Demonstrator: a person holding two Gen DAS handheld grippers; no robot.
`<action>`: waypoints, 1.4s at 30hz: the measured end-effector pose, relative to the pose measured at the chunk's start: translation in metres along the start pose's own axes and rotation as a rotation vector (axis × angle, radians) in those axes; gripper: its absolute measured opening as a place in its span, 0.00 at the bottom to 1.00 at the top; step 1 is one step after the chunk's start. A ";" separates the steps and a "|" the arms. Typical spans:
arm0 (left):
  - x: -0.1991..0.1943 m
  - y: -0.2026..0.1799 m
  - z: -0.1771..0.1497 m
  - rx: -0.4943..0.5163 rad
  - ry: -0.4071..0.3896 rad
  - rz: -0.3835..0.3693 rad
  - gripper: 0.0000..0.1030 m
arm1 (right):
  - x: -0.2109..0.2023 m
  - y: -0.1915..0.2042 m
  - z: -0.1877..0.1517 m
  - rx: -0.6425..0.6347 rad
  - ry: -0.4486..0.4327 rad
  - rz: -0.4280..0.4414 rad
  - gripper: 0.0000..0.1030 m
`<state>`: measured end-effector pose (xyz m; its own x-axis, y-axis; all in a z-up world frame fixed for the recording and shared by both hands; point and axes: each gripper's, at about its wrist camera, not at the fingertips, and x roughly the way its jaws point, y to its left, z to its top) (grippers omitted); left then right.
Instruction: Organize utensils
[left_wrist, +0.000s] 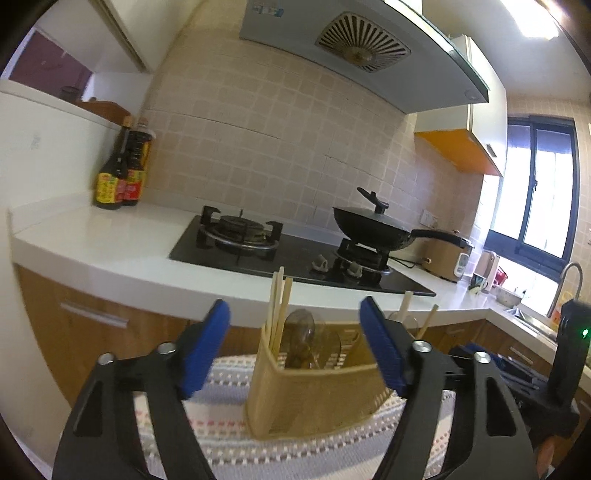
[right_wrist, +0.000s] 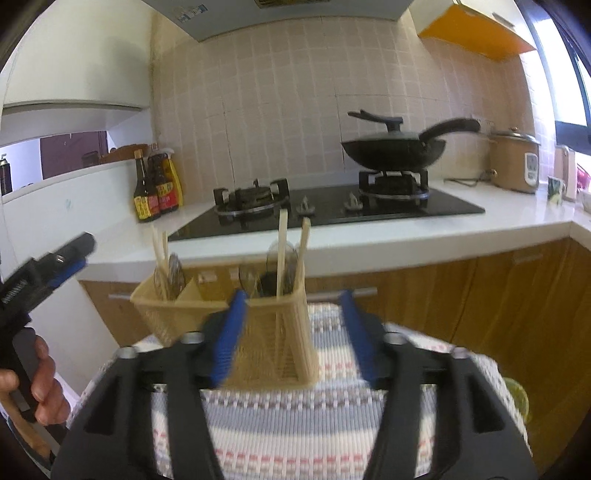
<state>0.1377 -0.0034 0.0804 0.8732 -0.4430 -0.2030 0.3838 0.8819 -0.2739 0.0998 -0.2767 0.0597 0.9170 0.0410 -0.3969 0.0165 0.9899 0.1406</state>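
Nearest the lens in each wrist view are blue-padded jaws, spread wide and gripping nothing: the left gripper (left_wrist: 295, 347) and the right gripper (right_wrist: 291, 336) both stand released above a striped woven mat (right_wrist: 295, 424) covering the tabletop. Straight ahead of both sits the beige utensil caddy (left_wrist: 317, 391), its long axis running crosswise to the jaws. Its left compartment holds chopsticks (left_wrist: 279, 306) standing upright beside spoons (left_wrist: 301, 332); in the right view, more chopsticks (right_wrist: 282, 254) rise just past the right gripper's left pad. Judging by this, the right gripper is nearer that right-hand compartment, the caddy's end wall lying between its pads, so it looks better placed to reach in.
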 end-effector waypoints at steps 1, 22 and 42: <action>-0.007 0.000 -0.003 -0.007 0.003 -0.003 0.74 | -0.005 0.001 -0.005 -0.006 0.003 -0.009 0.55; -0.078 -0.031 -0.103 0.073 0.042 0.233 0.86 | -0.047 0.012 -0.090 -0.035 0.070 -0.056 0.89; -0.094 -0.048 -0.127 0.152 -0.035 0.292 0.92 | -0.071 0.016 -0.104 -0.082 0.021 -0.088 0.89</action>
<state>-0.0009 -0.0249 -0.0064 0.9618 -0.1648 -0.2187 0.1541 0.9859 -0.0649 -0.0070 -0.2495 -0.0045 0.9050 -0.0447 -0.4232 0.0633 0.9975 0.0300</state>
